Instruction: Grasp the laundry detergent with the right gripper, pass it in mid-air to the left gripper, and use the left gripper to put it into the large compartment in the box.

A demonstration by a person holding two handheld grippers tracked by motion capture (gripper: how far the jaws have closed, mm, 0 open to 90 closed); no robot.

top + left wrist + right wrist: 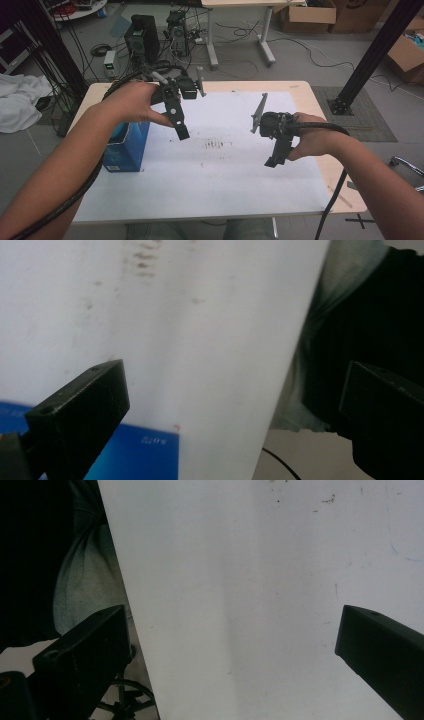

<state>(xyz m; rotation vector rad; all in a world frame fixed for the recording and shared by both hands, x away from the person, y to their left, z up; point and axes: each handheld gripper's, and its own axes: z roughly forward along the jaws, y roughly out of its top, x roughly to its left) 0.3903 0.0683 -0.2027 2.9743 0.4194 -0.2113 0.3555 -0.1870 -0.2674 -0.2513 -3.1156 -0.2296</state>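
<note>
Both tongs empty, held above the table. My left gripper (232,405) has its jaws standing wide apart, nothing between them; in its own view they frame the white sheet and a corner of the blue box. My right gripper (230,650) is equally spread, with bare white sheet between the jaws.

Nearest thing to hand is the blue rectangular cardboard box (129,147), upright at the left edge of the table, just below and beside the left gripper (181,131). The right gripper (274,159) hangs well apart from it, toward the right edge.

Handling, my judgement: printed carton, flat glossy faces, sharp corners. Probably light, walls stiff enough at the edges but likely to dent if pinched mid-panel. Glossy print could slip against hard black jaw pads. I would take it across its narrower faces, near the top rim where folds stiffen it, with the jaws square to the panels. Contents cannot be told, so weight is uncertain.

Outward: smooth white matte sheet (210,165) covering the pale wooden tabletop (320,107), with dark smudges (215,144) near its middle. Wood shows at the far and right edges.
</note>
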